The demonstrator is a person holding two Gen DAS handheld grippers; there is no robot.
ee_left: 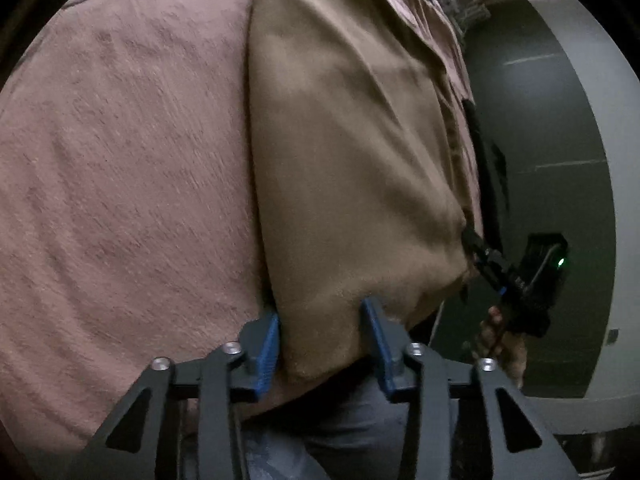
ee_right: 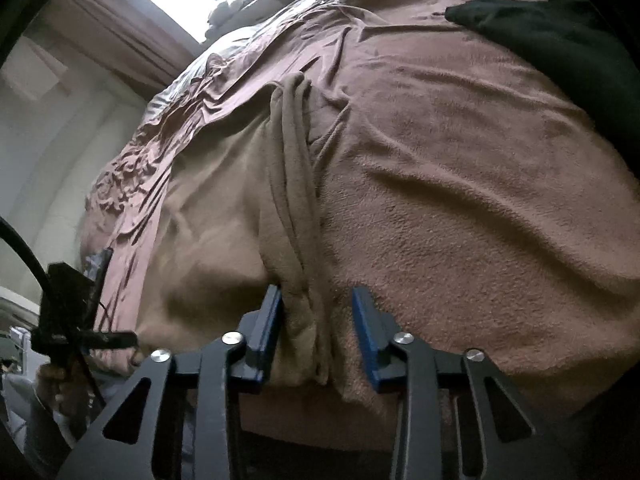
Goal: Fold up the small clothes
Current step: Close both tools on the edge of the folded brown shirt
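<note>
A soft, light tan garment (ee_right: 224, 208) lies limp near the bed's (ee_right: 460, 168) front edge, its bunched hem between the unclenched left claw (ee_left: 322, 344) and right claw (ee_right: 316, 336), best pinched at corners.

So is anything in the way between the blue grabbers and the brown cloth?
Nothing visible. The tan garment already sits between the pads of the left gripper and the right gripper, lying on the pink blanket. Whether the pads are pressing on it isn't clear.
</note>
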